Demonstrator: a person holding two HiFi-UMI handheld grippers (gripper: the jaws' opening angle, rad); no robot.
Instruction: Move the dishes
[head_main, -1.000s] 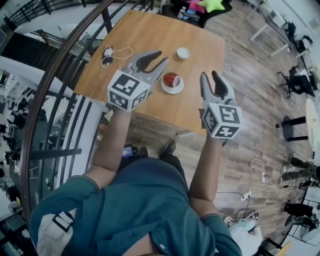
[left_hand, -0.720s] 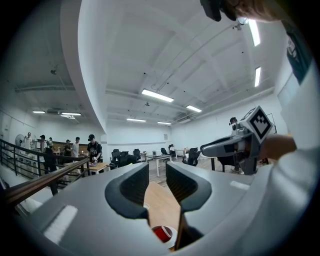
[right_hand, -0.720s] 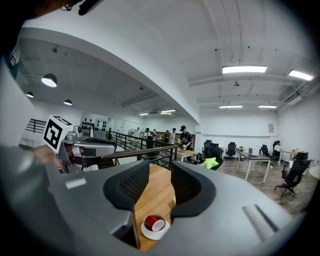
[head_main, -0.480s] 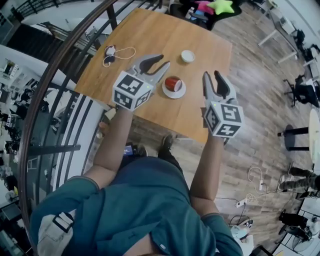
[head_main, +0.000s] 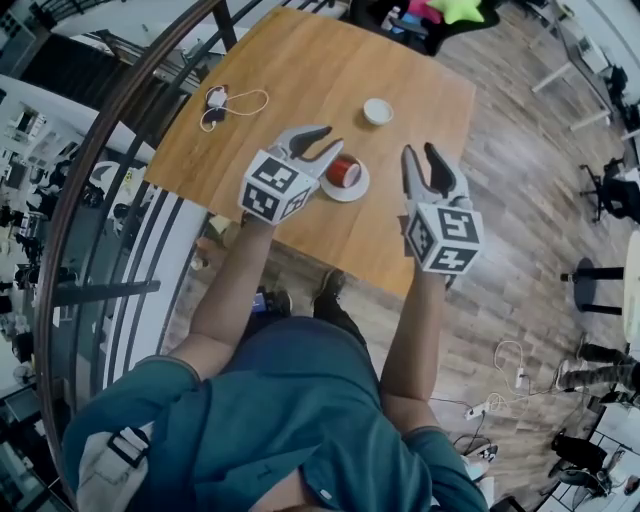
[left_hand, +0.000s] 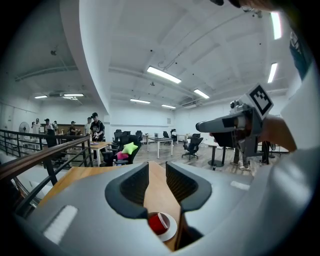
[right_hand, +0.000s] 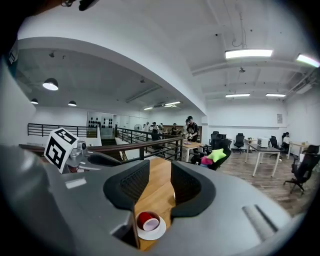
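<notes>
Head view, centre of frame: a red cup (head_main: 343, 170) rests on a white saucer (head_main: 351, 189) near the wooden table's (head_main: 300, 80) lower edge. The left gripper (head_main: 324, 139) and right gripper (head_main: 419, 152) flank it, jaws parted and empty. Both appear aimed at the dish for a pickup.

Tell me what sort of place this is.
Probably an open-plan office, up on a railed landing: rows of desks and office chairs, strip lights overhead, and a metal railing beside the wooden table.
</notes>
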